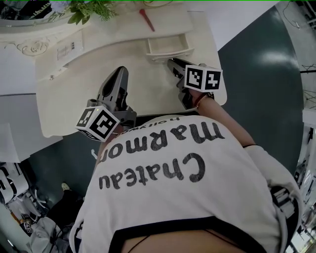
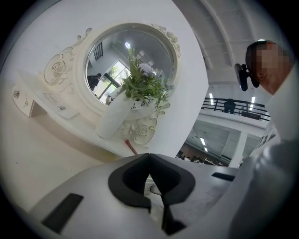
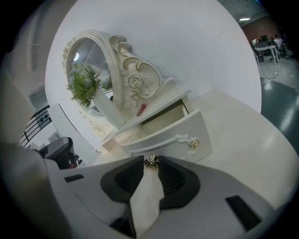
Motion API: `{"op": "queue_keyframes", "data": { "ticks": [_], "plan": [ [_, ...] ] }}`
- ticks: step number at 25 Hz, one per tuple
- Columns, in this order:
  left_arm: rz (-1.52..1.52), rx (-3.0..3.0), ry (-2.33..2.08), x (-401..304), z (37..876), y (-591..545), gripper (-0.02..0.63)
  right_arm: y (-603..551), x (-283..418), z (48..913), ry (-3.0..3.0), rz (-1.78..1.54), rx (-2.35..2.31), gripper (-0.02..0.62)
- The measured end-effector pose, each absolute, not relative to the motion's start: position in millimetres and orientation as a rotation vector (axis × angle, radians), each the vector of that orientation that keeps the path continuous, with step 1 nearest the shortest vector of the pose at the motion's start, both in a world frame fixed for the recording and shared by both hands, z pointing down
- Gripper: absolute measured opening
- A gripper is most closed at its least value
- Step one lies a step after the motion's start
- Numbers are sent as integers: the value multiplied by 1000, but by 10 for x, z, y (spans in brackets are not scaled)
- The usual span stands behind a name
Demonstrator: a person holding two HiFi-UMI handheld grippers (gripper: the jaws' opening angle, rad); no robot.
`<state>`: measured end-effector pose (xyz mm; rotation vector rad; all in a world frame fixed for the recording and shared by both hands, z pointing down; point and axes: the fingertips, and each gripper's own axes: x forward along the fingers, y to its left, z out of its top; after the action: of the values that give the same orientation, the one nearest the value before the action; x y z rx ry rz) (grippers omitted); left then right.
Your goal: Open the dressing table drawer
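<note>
The small white drawer (image 1: 169,47) of the cream dressing table (image 1: 74,108) stands pulled out from under the raised shelf, and its inside looks empty. In the right gripper view the drawer front (image 3: 173,137) carries two metal knobs. My right gripper (image 3: 151,161) is shut on the left knob (image 3: 151,162), which sits between the dark pads; the other knob (image 3: 194,142) is free. In the head view the right gripper (image 1: 172,62) reaches the drawer front. My left gripper (image 1: 121,70) hovers over the tabletop to the left, away from the drawer, its jaws (image 2: 149,155) shut on nothing.
An oval mirror (image 2: 131,70) in an ornate frame stands at the back, with a white vase (image 2: 112,119) of green sprigs (image 1: 91,7) before it. A red stick-like item (image 1: 146,19) lies on the shelf above the drawer. The table ends at the dark floor (image 1: 261,74) on the right.
</note>
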<state>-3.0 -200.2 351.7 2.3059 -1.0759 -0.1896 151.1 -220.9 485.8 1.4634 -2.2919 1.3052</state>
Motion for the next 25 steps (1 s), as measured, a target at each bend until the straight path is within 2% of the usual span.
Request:
{"op": "queue_keyframes", "data": {
  "ticks": [19,25],
  "plan": [
    [-231,2351,-1156,-389,3233,-1719,23,-2260,1492,4911,-2292,1375,1526,109],
    [-201,2336,-1166,-616,3202,-1537,23,-2167,1564,4802,-2244,1495,1651,110]
  ]
}}
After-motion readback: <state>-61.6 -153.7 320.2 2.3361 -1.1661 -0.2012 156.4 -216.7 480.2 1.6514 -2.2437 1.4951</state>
